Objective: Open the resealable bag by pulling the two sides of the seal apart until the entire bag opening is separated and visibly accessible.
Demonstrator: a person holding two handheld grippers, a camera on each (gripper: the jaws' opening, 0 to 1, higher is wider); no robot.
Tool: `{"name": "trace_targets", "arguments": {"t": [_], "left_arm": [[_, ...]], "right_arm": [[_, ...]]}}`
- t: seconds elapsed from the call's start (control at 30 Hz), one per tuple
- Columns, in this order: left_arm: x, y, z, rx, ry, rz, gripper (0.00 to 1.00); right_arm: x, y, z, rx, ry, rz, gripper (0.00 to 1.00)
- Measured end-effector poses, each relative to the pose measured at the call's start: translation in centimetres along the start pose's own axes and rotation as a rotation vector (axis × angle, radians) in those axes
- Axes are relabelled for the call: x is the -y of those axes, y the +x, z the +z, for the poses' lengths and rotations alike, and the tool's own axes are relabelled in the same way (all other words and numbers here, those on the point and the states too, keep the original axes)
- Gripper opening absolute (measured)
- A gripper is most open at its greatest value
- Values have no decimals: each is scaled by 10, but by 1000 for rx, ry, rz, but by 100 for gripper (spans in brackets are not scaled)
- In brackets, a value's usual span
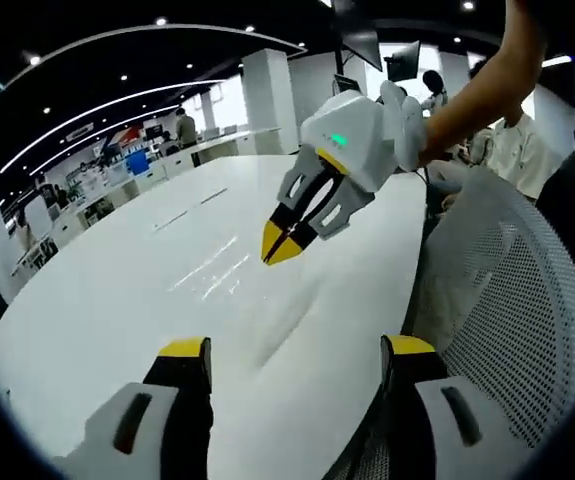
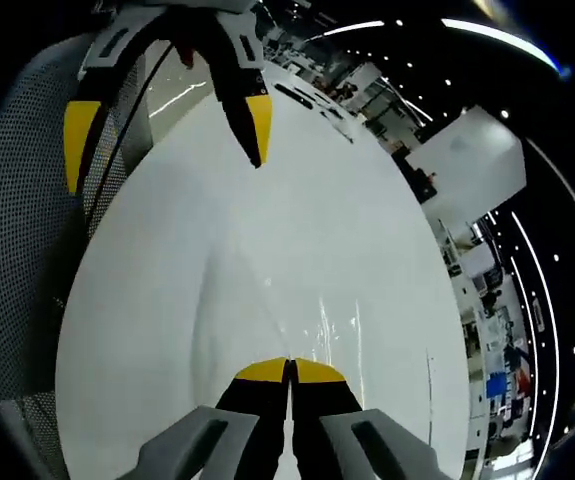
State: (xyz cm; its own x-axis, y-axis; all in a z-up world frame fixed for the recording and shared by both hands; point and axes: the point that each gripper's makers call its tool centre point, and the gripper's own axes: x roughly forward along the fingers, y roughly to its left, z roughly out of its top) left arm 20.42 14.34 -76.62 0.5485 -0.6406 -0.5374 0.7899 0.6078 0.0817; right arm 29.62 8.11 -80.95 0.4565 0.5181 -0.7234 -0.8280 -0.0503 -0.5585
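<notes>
Bag first: you cannot pick it out for sure. A faint streak (image 2: 229, 300) like clear film runs from your right tongs (image 2: 289, 370) toward 11 o'clock across the white worktop (image 2: 377, 240) in the right gripper view. A similar blur (image 1: 285, 335) lies on the worktop (image 1: 117, 300) in the left gripper view, between the tips of your left tongs (image 1: 297, 347). Whether either mark is the bag cannot be told.

Your right tongs have their yellow tips pressed together. Whether anything thin is pinched between them is not visible. In the left gripper view they (image 1: 285, 243) hang above the worktop near centre, tips pointing toward 7 o'clock, gripped by your gloved hand (image 1: 407, 120) at 1 o'clock.

Your left tongs stand wide apart with nothing between the tips. In the right gripper view they (image 2: 167, 125) come in at 11 o'clock, also spread.

A mesh chair back (image 1: 507, 300) sits at 4 o'clock beside the worktop edge, and at 9 o'clock (image 2: 17, 250) in the right gripper view. Seated people (image 1: 512, 140) are beyond it at 2 o'clock.
</notes>
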Motion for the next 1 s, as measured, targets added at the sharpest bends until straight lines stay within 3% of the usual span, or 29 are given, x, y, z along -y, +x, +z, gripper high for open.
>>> {"name": "trace_targets", "arguments": {"t": [0.2,0.37,0.5,0.6,0.73,0.87,1.0], "left_arm": [[-10,3,14,64,-55,15,99],[-23,1,16,71,-85,43,99],[-31,-2,18,83,-113,61,99],[-36,-3,19,97,-139,81,99],[-38,-3,21,106,-167,90,99],[-42,-5,24,114,-156,121,99],[-47,-8,26,116,-161,141,99]], "right_arm": [[10,11,-11,-14,-49,1,0],[19,20,-19,-34,-34,10,0],[28,27,-22,-31,36,3,0],[32,29,-16,0,145,-1,0],[35,32,-18,-9,171,-7,0],[31,35,-12,13,257,13,0],[30,38,-7,10,225,23,0]]}}
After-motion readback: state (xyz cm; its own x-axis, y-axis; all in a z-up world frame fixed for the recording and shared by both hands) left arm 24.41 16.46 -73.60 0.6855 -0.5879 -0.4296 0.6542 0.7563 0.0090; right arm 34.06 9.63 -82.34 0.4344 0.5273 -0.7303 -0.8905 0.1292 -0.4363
